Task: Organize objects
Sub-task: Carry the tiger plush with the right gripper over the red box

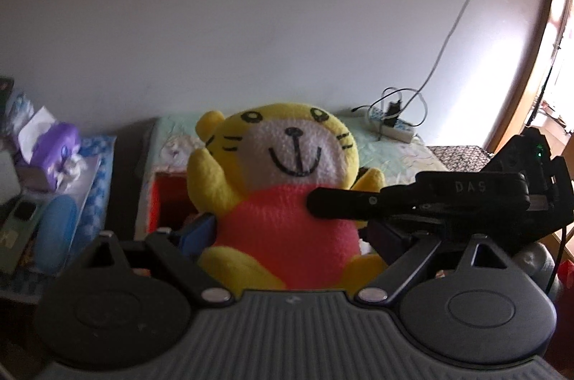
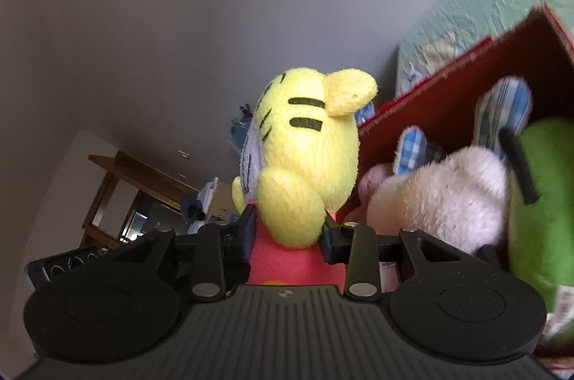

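while both grippers crowd around the yellow tiger plush (image 1: 283,197), the only writing anyone could read is "das", moulded on the black finger of the right gripper (image 1: 340,206) where it crosses the left wrist view and presses into the toy's pink belly.

the left gripper (image 1: 290,236) stands wide, its blue pads (image 1: 195,233) at either side of the plush's pink body; whether they press or merely flank it i cannot tell. the right gripper (image 2: 287,233) is partly closed and pinches the toy around its pink middle, just under one yellow arm.

only the left wrist view gives the tiger's smiling face, a purple tissue holder (image 1: 53,143) off to the plush's left, and a white power strip (image 1: 393,127) with tangled cable behind it on a pale green cover. only the right wrist view gives the back of the striped head, and beside it a red box (image 2: 448,86) holding a white fluffy toy (image 2: 441,197), a green plush (image 2: 541,200) and blue checked ears (image 2: 502,107).

the plush's feet are cut off by the gripper bodies; the green plush runs out of frame, and a label low on it is too blurred to read.
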`<state>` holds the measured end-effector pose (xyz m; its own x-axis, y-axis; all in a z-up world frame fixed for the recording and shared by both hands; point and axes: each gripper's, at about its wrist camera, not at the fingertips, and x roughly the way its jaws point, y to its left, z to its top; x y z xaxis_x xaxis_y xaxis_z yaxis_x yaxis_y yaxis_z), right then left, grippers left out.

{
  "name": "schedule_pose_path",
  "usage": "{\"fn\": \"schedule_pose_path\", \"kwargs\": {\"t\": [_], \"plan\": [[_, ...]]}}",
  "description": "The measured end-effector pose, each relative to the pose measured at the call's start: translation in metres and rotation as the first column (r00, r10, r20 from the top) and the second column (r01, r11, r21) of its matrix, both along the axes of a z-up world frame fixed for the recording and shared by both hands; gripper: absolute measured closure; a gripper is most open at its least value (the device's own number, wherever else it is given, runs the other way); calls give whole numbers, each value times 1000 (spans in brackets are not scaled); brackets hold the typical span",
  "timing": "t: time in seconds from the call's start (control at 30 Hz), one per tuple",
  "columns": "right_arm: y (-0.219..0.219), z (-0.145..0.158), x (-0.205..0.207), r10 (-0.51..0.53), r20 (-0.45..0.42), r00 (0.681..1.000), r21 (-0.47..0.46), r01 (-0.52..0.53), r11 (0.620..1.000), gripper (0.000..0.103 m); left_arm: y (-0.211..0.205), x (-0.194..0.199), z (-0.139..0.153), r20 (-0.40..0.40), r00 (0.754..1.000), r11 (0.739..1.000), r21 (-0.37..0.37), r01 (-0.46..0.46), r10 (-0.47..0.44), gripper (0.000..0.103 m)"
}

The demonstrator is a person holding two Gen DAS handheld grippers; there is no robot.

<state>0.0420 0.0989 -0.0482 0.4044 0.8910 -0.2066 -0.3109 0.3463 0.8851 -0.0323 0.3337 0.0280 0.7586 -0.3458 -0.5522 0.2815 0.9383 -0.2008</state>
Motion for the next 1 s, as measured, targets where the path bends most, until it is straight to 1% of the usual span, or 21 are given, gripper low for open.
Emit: {"fn": "schedule_pose_path", "kwargs": {"t": [0.1,0.17,0.27,0.33,0.43,0.57,0.7,0.77,0.87,0.9,1.0], "plan": [[14,0,0,-6,-29,1000,-25,5,1000,66,8,5,-10,-25,1000,1000,2,-6,6,12],[20,-3,3,-2,-46,999,-58,-1,998,66,13,10,-17,-46,999,1000,6,0,0,12],[32,-7,8,8,-57,998,-92,-13,996,66,14,15,-26,-66,998,1000,19,7,-6,12],[38,-7,8,12,-48,999,-120,-18,993,66,13,17,-30,-67,998,999,34,-1,4,10],[45,-3,7,8,-30,1000,-175,-13,984,66,16,22,-34,-81,997,999,38,-6,9,10],[56,-5,8,12,-13,1000,-250,-15,968,67,17,30,-44,-108,994,997,71,-16,24,10],[55,-14,9,20,-43,999,-237,-30,971,67,17,36,-53,-139,989,995,92,-27,40,10],[53,-15,9,18,-42,999,-234,-28,972,67,18,37,-54,-142,989,995,91,-29,42,10],[49,-13,6,22,-45,999,-231,-31,972,64,17,37,-56,-143,989,995,90,-32,45,7],[51,-13,6,22,-45,999,-228,-31,973,60,16,36,-56,-142,989,995,91,-34,47,7],[47,-11,3,16,-48,999,-216,-26,976,58,14,36,-57,-137,989,994,97,-40,54,6]]}}
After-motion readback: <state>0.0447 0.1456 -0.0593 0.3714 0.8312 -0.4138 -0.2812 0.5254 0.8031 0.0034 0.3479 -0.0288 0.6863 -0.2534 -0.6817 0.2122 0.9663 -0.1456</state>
